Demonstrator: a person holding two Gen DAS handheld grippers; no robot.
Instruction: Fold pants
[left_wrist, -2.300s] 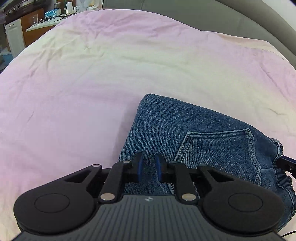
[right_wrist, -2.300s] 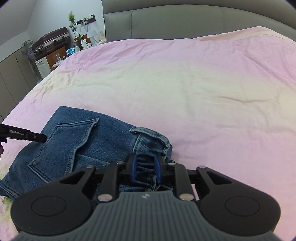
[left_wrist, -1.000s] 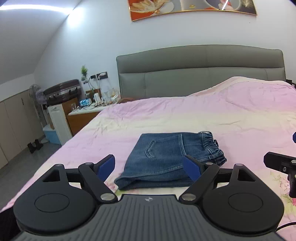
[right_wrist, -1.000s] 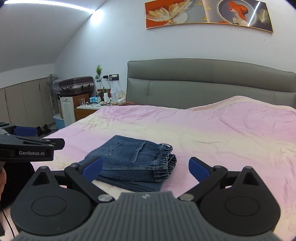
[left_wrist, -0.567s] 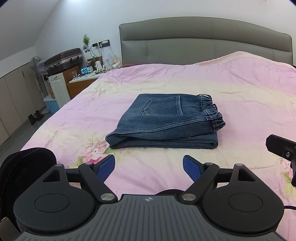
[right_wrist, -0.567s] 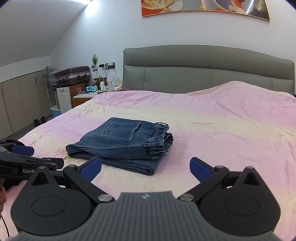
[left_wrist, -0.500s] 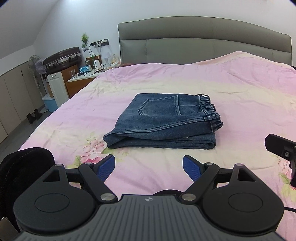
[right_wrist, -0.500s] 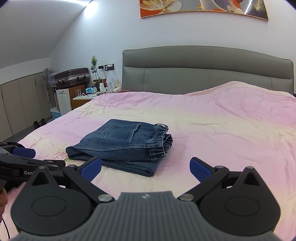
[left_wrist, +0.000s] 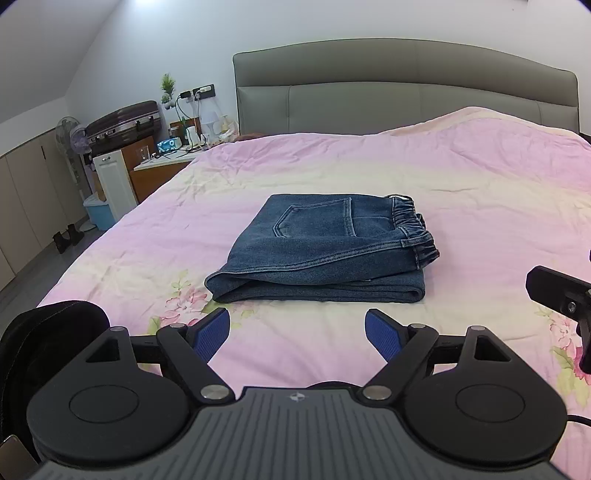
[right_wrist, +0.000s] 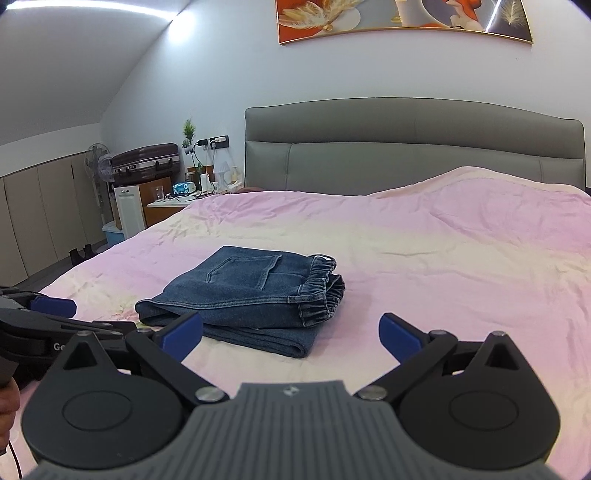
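Left gripper (left_wrist: 297, 332) sits at bottom center of its view, blue pads spread wide, holding nothing. Folded pants (left_wrist: 321, 251) lie mid-frame on the pink bedsheet (left_wrist: 480, 192), back pocket up, elastic waistband at right. Right gripper (right_wrist: 291, 334) at bottom center of its view, fingers likewise wide apart and empty, pants (right_wrist: 251, 291) just left of center.

Evenly lit, bright, soft indoor light. Source: ceiling light strip (right_wrist: 92, 7) top left in right wrist view, blown out with glare spilling onto the wall beside it. Faint soft shadow only under the folded jeans (left_wrist: 321, 251) on the pink duvet (left_wrist: 480, 177). Strong fisheye: headboard (right_wrist: 413, 147) bows, corners vignette to black. Focus sharp mid-scene; slight softness on near gripper bodies. No motion blur.
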